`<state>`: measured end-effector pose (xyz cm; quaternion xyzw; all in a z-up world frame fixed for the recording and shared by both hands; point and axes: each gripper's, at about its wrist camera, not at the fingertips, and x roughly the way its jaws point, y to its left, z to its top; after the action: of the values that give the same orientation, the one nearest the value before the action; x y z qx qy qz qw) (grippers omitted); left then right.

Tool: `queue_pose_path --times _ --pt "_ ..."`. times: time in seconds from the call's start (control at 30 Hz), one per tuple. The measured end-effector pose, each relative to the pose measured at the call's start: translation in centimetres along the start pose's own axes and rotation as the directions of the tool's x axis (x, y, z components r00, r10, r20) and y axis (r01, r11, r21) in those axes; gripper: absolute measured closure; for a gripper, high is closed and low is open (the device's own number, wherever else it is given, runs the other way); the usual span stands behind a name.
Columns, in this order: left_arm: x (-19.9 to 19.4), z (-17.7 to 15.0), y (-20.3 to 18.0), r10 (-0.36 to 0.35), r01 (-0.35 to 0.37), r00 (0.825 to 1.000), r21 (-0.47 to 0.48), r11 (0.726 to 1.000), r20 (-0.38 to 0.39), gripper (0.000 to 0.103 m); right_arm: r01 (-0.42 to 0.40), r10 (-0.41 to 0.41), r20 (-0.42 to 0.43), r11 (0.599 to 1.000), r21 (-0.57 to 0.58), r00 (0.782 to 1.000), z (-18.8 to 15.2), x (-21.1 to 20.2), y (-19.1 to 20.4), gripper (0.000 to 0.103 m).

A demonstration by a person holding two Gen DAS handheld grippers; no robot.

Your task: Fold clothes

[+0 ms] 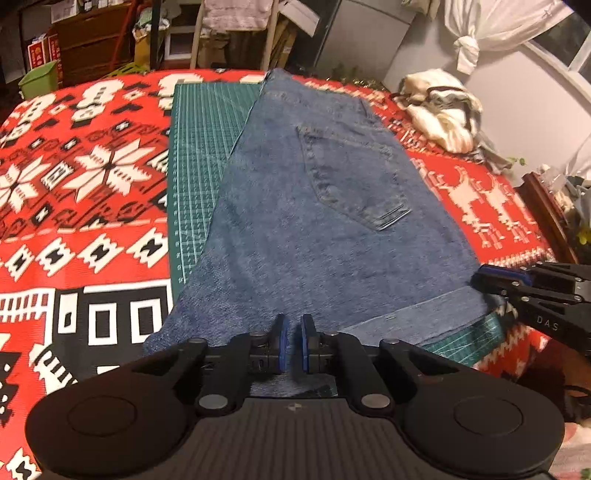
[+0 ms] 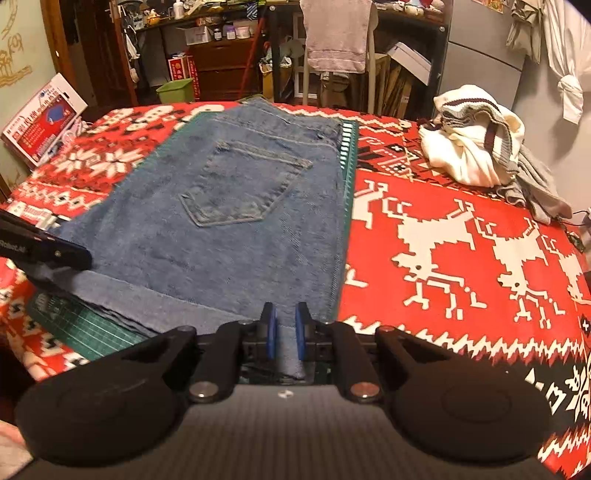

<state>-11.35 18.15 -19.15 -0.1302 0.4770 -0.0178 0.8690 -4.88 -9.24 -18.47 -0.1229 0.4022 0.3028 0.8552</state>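
One pair of jeans (image 1: 317, 229), folded, with one back pocket (image 1: 351, 177) showing. One green mat (image 1: 203, 147) under them, one red patterned cloth (image 1: 81, 177) under that. Two grippers: left (image 1: 292, 341), right (image 2: 284, 336). One heap of cream knitwear (image 2: 476, 147), plus something grey beside it, can't tell how many pieces. One green bin (image 2: 176, 89), one towel (image 2: 338, 35) on a chair, one printed box (image 2: 40, 118). At least three white reindeer (image 2: 436, 236) on the cloth.

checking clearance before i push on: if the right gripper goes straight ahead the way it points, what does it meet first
The right gripper already has the near edge of the jeans between its fingers; going on it would meet more denim, toward the back pocket.
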Motion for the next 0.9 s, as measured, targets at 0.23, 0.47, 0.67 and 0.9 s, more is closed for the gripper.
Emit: queue_pose_path --times 0.23,0.47,0.67,0.9 --pt "1.2 0.5 -2.5 -0.02 0.02 1.0 0.058 0.998 -0.002 0.096 -0.07 0.07 -0.003 0.995 -0.064 0.998 1.1 1.0 2.9 0.091" --pt "2.9 -0.1 -3.5 -0.003 0.005 1.0 0.102 0.995 -0.022 0.095 -0.079 0.079 -0.026 0.996 -0.031 0.997 -0.3 2.0 2.3 0.084" --pt "2.1 -0.7 -2.2 -0.011 0.012 1.0 0.065 0.998 -0.014 0.091 -0.079 0.079 -0.016 0.997 -0.008 0.997 -1.4 1.0 0.7 0.084" --pt "0.9 -1.2 -1.5 0.03 -0.029 0.999 0.08 0.996 -0.011 0.091 -0.081 0.081 -0.028 0.997 0.013 0.996 -1.8 -0.3 -0.5 0.084"
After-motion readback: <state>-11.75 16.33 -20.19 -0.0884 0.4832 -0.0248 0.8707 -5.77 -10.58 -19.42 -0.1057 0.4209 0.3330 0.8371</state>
